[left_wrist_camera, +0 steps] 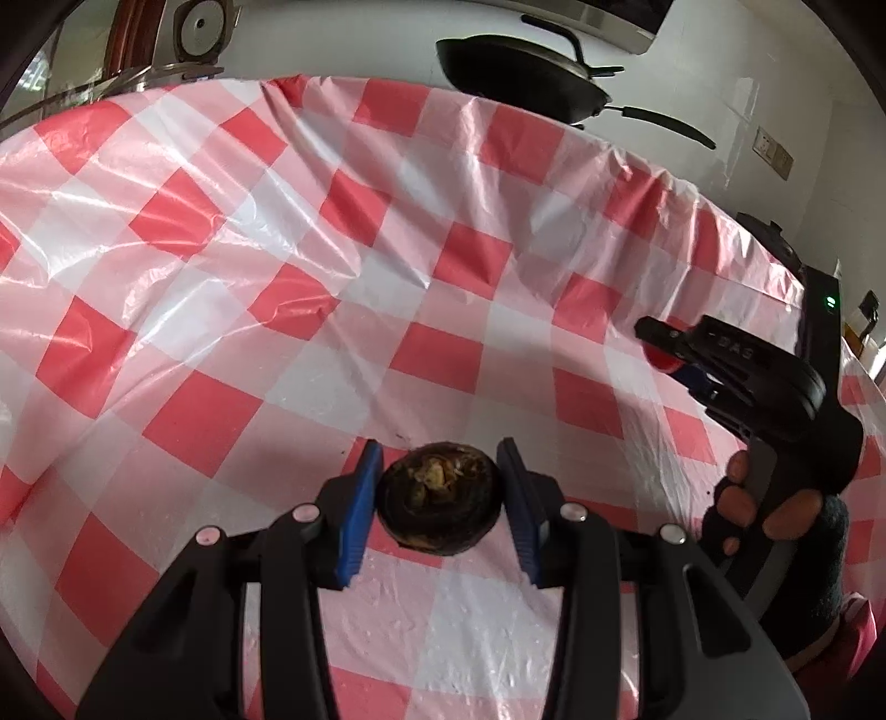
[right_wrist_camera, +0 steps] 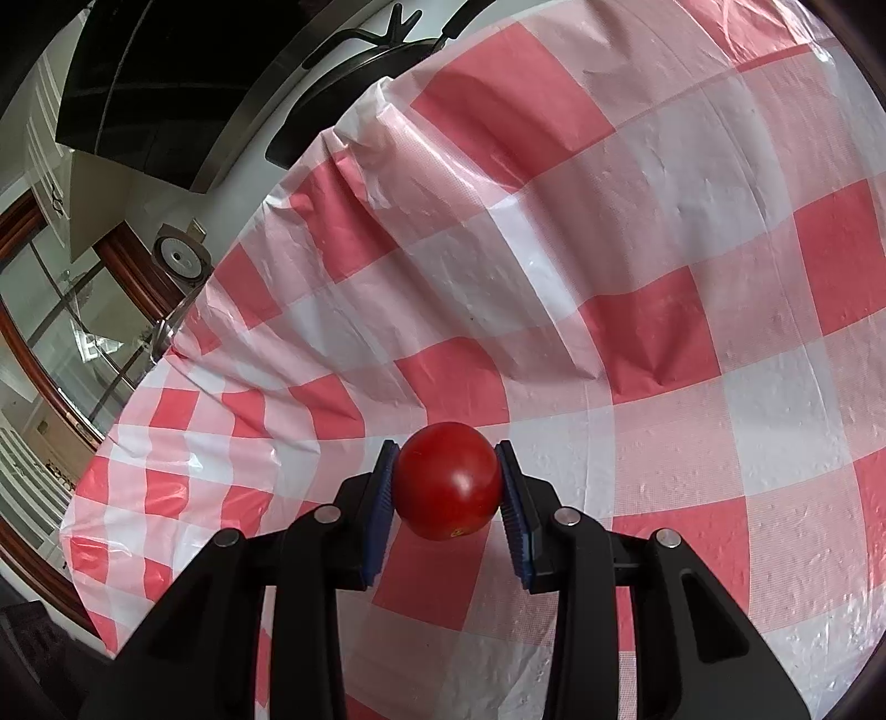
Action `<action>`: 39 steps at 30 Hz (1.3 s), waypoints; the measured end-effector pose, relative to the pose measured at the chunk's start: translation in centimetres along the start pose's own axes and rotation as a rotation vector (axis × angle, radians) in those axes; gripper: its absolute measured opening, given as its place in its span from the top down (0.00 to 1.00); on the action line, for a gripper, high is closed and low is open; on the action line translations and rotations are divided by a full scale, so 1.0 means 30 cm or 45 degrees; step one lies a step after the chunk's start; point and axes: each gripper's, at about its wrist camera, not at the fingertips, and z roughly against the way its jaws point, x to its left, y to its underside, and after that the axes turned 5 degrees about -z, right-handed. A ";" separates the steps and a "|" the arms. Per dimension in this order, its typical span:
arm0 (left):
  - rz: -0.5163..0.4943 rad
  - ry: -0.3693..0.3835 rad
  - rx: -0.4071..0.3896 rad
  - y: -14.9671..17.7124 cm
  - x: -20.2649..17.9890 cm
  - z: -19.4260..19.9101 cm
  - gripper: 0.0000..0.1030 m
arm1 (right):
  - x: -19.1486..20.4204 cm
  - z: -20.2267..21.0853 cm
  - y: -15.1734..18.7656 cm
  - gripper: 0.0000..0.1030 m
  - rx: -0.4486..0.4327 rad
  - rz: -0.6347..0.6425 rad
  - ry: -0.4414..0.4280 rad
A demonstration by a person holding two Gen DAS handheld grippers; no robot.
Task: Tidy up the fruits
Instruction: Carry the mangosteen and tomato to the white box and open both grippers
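Note:
A dark, round, brownish-purple fruit (left_wrist_camera: pixel 440 498) with a dried calyx on top sits between the blue pads of my left gripper (left_wrist_camera: pixel 440 446). Both pads press its sides, and it is held just above the red-and-white checked tablecloth (left_wrist_camera: pixel 277 221). My right gripper (right_wrist_camera: pixel 447 446) is shut on a glossy red tomato (right_wrist_camera: pixel 448 482) above the same cloth (right_wrist_camera: pixel 664 249). In the left wrist view the right gripper (left_wrist_camera: pixel 664 354) appears at the right, held by a gloved hand (left_wrist_camera: pixel 736 498), with a bit of the red tomato (left_wrist_camera: pixel 660 360) showing between its fingers.
A black frying pan (left_wrist_camera: pixel 520 77) stands past the table's far edge, and a round metal appliance (left_wrist_camera: pixel 199 33) is at the back left. The plastic cloth is wrinkled and hangs over the table edge (right_wrist_camera: pixel 183 343). A glass door (right_wrist_camera: pixel 66 310) lies beyond it.

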 end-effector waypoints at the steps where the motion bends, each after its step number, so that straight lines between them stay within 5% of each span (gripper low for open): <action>1: 0.017 -0.002 0.008 -0.001 0.010 -0.003 0.59 | -0.004 0.003 0.000 0.65 -0.007 -0.007 -0.002; 6: 0.093 0.007 0.048 0.001 0.049 -0.027 0.59 | -0.018 0.015 -0.003 0.65 -0.035 -0.038 0.004; 11: 0.121 -0.040 -0.027 0.015 0.077 0.022 0.59 | -0.037 0.060 0.029 0.65 -0.009 -0.119 0.065; 22: 0.192 -0.034 -0.026 0.271 0.191 0.322 0.59 | 0.016 0.348 0.360 0.65 0.128 -0.146 -0.004; 39: 0.223 0.001 -0.071 0.409 0.301 0.501 0.58 | 0.269 0.559 0.721 0.65 0.231 0.194 -0.076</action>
